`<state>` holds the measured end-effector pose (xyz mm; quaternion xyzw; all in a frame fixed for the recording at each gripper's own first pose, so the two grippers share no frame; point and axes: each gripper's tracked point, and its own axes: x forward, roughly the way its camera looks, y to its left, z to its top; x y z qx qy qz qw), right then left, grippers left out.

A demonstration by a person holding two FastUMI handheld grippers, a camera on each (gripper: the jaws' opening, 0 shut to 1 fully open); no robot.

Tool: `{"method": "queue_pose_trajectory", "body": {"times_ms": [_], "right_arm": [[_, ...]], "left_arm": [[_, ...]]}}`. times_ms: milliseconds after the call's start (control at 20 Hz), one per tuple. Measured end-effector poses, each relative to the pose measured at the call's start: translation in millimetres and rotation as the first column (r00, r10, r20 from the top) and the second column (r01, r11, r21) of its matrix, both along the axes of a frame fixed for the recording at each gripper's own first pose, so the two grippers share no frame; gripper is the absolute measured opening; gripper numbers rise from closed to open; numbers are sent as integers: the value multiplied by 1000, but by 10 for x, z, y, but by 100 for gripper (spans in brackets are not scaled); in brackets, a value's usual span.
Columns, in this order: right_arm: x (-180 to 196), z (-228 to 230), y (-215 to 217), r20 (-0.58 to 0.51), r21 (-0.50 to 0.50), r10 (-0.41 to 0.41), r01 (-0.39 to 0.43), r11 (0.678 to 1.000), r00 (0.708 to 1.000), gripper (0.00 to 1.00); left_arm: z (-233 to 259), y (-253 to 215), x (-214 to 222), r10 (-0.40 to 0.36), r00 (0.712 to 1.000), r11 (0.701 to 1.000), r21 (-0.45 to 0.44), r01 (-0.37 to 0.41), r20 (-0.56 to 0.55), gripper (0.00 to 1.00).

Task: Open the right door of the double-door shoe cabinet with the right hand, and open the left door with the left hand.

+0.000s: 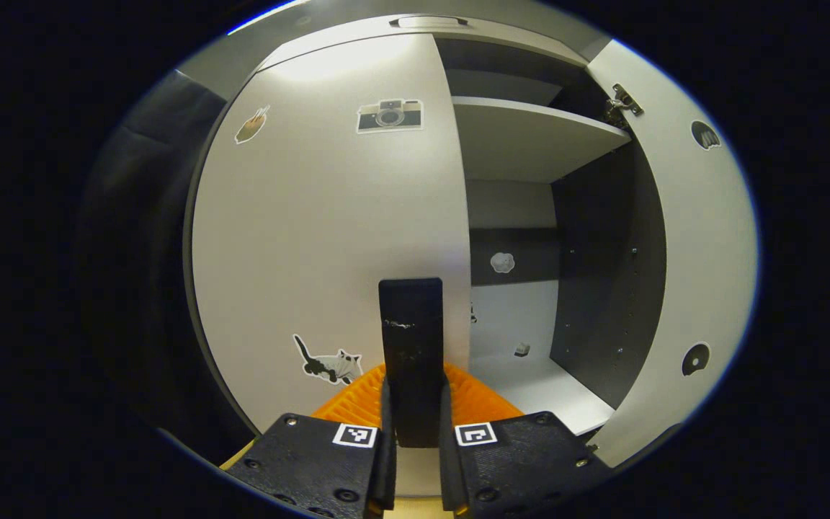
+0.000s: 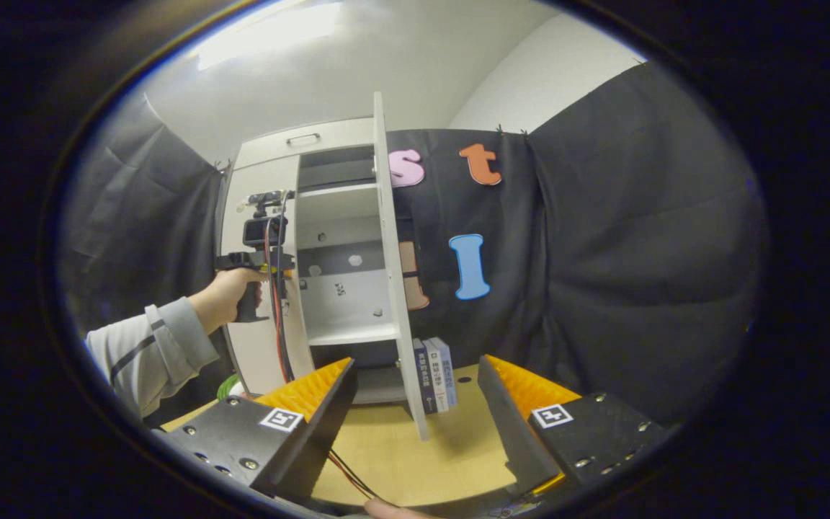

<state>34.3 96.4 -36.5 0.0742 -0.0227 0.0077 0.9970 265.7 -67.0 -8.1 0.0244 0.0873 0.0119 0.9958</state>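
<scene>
The white shoe cabinet (image 2: 292,148) stands on a wooden table. Its right door (image 2: 392,274) is swung wide open and seen edge-on; the same right door (image 1: 703,245) shows its inner face with a hinge. The left door (image 1: 328,231), with stickers on it, covers its half of the cabinet. My left gripper (image 1: 413,375) is shut on the left door's black vertical handle (image 1: 411,317). In the right gripper view a hand holds that left gripper (image 2: 265,249) against the left door (image 2: 264,187). My right gripper (image 2: 415,360) hangs open, back from the cabinet, holding nothing.
Inside the cabinet are white shelves (image 1: 530,137) and a dark side wall. A few books (image 2: 435,375) stand on the wooden table (image 2: 415,454) beside the open door. A sleeved arm (image 2: 148,346) reaches in from the left. Black cloth walls surround the booth.
</scene>
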Motion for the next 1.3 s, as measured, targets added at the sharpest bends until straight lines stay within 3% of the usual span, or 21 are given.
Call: {"method": "queue_pose_trajectory", "body": {"times_ms": [400, 850, 1150, 1300], "right_arm": [[22, 33, 40, -4, -34, -12, 12, 999, 1000, 97], [34, 73, 332, -1, -38, 14, -14, 999, 1000, 97], [46, 36, 574, -6, -67, 46, -47, 997, 999, 98], [25, 28, 658, -8, -35, 85, -85, 996, 996, 99]], "left_arm": [[12, 26, -207, -42, 999, 999, -13, 42, -23, 21], [102, 225, -738, -175, 984, 982, -73, 173, -23, 21], [164, 389, -1064, -201, 980, 978, -59, 201, 3, 20], [197, 545, -1243, -199, 980, 978, -58, 199, 17, 21]]}}
